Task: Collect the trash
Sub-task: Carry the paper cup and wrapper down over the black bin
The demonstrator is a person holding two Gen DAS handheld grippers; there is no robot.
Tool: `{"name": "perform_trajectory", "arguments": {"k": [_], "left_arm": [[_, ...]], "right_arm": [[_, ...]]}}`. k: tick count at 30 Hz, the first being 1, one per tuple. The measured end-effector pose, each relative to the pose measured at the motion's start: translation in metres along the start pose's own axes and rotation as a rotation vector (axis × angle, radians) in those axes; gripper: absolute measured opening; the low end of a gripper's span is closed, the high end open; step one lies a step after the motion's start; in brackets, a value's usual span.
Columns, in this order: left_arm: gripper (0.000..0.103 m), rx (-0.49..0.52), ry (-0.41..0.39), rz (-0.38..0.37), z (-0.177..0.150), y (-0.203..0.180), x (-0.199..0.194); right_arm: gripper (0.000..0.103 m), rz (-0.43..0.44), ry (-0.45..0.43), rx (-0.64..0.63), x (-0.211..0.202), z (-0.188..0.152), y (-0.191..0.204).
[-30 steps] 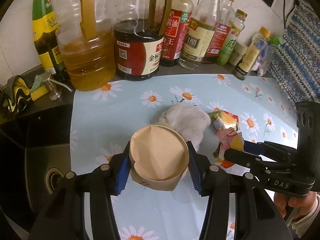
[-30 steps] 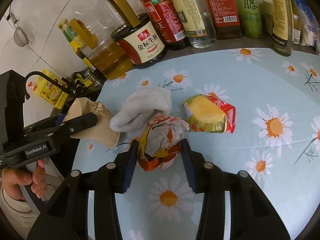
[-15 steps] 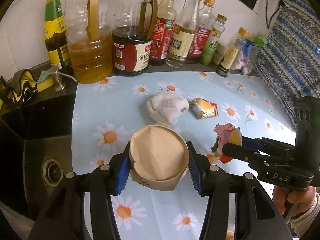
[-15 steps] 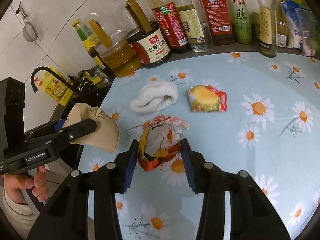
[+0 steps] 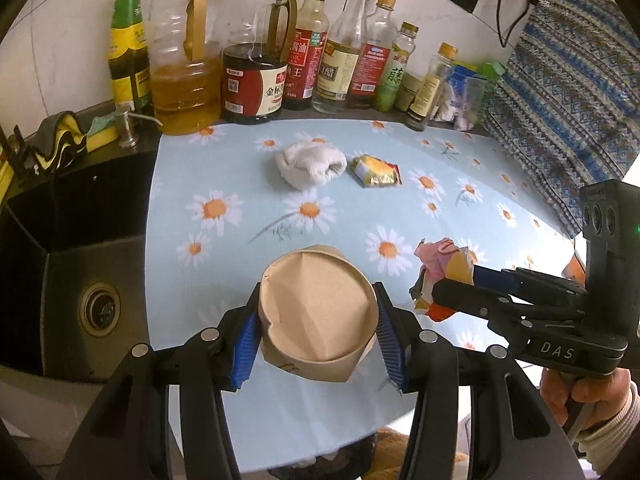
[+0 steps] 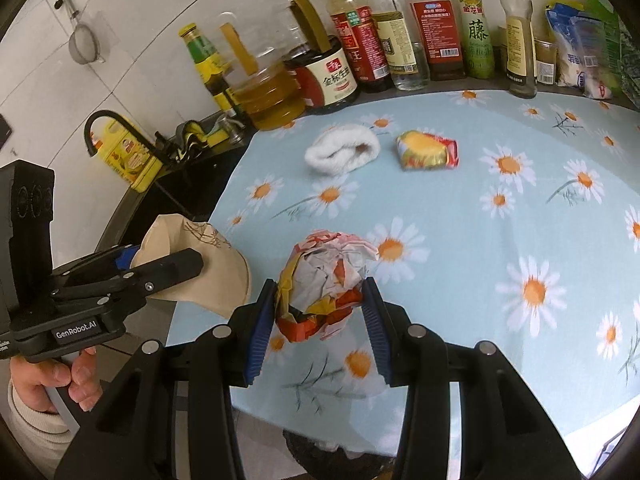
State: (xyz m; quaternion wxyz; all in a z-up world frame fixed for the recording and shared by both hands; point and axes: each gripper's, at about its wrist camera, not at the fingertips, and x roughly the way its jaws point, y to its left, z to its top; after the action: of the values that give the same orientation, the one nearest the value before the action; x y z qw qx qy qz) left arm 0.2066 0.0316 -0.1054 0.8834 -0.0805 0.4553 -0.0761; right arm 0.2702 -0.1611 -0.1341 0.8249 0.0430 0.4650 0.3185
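Brown paper fills the left gripper (image 5: 318,334): a crushed cup (image 5: 318,316), its blue pads pressed to both sides, held above the near edge of the daisy-print counter (image 5: 460,168). The right gripper (image 6: 320,314) is clenched on a crumpled wrapper (image 6: 326,284), red, yellow and white, also raised over the near edge and just right of the cup. Both pieces appear to be clear of the surface.

Two items remain on the cloth, toward the far edge in front of the row of bottles (image 5: 304,48): a white sock (image 5: 310,162) or rolled rag, and just to its right a yellow-and-red packet (image 5: 374,170). The two lie close but look apart. Whether the sock counts as trash cannot be told from here.

A dark shape shows below the near edge in both views, possibly a bin (image 6: 320,446), though too little is visible to be sure. The sink (image 5: 80,280) sits off the counter's left edge.

Judged from this, the job is about half done: two pieces lifted but not yet dropped, the packet at least left to fetch, both grippers full until they unload
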Motion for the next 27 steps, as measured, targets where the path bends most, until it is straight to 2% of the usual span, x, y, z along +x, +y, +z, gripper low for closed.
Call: {"name": "perform_trajectory", "arguments": {"k": [14,27], "left_arm": [[0.049,-0.019,0.001,-0.025,-0.061,0.001,-0.036],[0.049,-0.047,0.041,-0.044,-0.116,0.003,-0.046]], "right_arm": [[0.044,0.005,0.013,-0.017,-0.017,-0.059,0.037],[0.044,-0.002,0.065,-0.017,-0.018,-0.113,0.052]]}}
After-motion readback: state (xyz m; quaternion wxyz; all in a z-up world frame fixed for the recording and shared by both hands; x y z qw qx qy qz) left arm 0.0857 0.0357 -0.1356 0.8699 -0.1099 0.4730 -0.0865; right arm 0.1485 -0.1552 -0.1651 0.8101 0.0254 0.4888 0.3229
